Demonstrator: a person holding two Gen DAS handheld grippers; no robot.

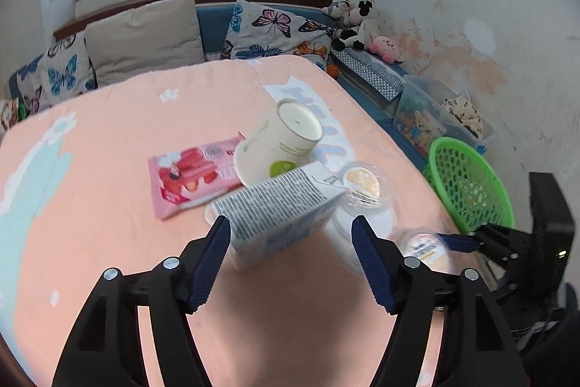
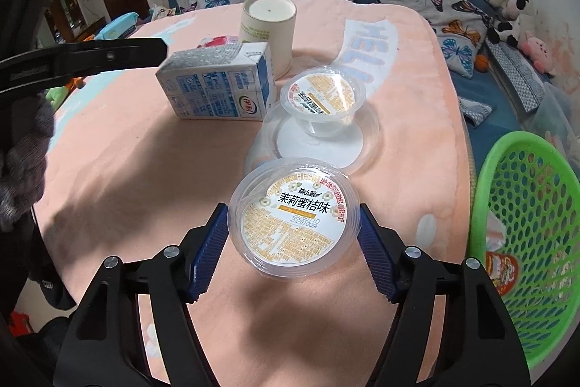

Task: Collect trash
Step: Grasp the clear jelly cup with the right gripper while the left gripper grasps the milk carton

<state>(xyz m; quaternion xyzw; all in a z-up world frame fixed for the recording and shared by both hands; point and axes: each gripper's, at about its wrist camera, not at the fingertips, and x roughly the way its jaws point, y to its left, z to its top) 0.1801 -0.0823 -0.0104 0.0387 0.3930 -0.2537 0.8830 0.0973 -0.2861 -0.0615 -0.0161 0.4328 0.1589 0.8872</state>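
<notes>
Right gripper (image 2: 293, 234) clamps jelly cup (image 2: 295, 223); left gripper (image 1: 290, 242) seemingly straddles milk carton (image 1: 279, 213).

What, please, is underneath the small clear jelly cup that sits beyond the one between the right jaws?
The small jelly cup rests on a clear domed lid with a white disc beneath it; the cloth under that disc is hidden.

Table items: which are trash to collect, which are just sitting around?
Job:
- jelly cup between right gripper pads
- second jelly cup
- milk carton
- paper cup
- pink wrapper
- green basket

Lying about:
- butterfly cushions
- plush toys
</notes>
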